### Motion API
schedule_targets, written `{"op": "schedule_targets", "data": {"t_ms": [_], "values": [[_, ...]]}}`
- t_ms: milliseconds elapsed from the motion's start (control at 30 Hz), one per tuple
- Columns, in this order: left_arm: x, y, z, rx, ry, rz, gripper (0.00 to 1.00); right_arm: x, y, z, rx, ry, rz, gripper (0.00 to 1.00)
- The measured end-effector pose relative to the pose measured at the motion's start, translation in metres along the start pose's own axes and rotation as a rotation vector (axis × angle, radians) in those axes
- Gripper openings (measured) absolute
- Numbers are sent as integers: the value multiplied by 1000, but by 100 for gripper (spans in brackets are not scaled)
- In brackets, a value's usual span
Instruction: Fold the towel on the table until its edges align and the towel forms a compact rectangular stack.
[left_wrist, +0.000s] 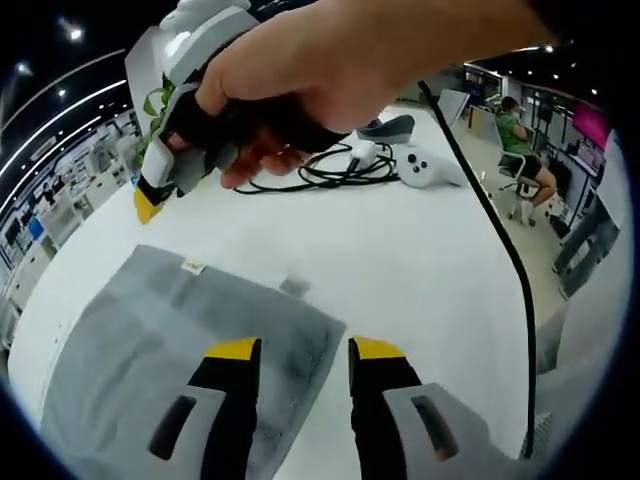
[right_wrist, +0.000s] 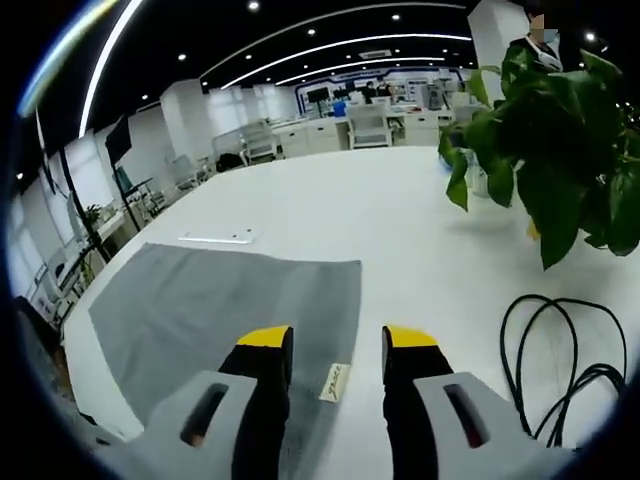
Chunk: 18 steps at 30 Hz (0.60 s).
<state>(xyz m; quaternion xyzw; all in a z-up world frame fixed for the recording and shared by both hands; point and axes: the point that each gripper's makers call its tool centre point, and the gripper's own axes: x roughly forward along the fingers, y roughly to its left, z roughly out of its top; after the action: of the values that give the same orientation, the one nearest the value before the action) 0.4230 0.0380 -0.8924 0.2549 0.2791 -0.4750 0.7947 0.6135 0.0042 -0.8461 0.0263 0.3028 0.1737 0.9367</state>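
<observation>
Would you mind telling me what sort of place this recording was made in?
Probably a large open-plan office: rows of desks and chairs under ceiling light strips, a person seated at a workstation, and a potted plant on the white table.

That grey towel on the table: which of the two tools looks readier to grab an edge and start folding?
Probably the left tool: open, low over the grey fabric towel's near edge. In the left gripper view, the right tool is raised above the white table, beyond the towel.

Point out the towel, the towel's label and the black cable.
towel (right_wrist: 220, 310): right gripper view, middle of the grey cloth.
label (right_wrist: 334, 382): right gripper view, tag at the towel's edge.
black cable (right_wrist: 560, 360): right gripper view, coiled loop.
</observation>
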Motion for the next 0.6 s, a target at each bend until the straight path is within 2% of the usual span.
{"op": "schedule_targets", "data": {"t_ms": [167, 433, 467, 600], "values": [[8, -1, -6, -18, 9, -12, 36, 16, -7, -8, -20, 21, -13, 31], [16, -2, -11, -32, 25, -19, 35, 48, -6, -17, -53, 53, -1, 31], [17, -2, -9, -43, 7, -20, 34, 51, -5, -18, -57, 58, 2, 31], [19, -1, -9, -42, 21, -32, 33, 68, -3, -24, -109, 88, -1, 30]]}}
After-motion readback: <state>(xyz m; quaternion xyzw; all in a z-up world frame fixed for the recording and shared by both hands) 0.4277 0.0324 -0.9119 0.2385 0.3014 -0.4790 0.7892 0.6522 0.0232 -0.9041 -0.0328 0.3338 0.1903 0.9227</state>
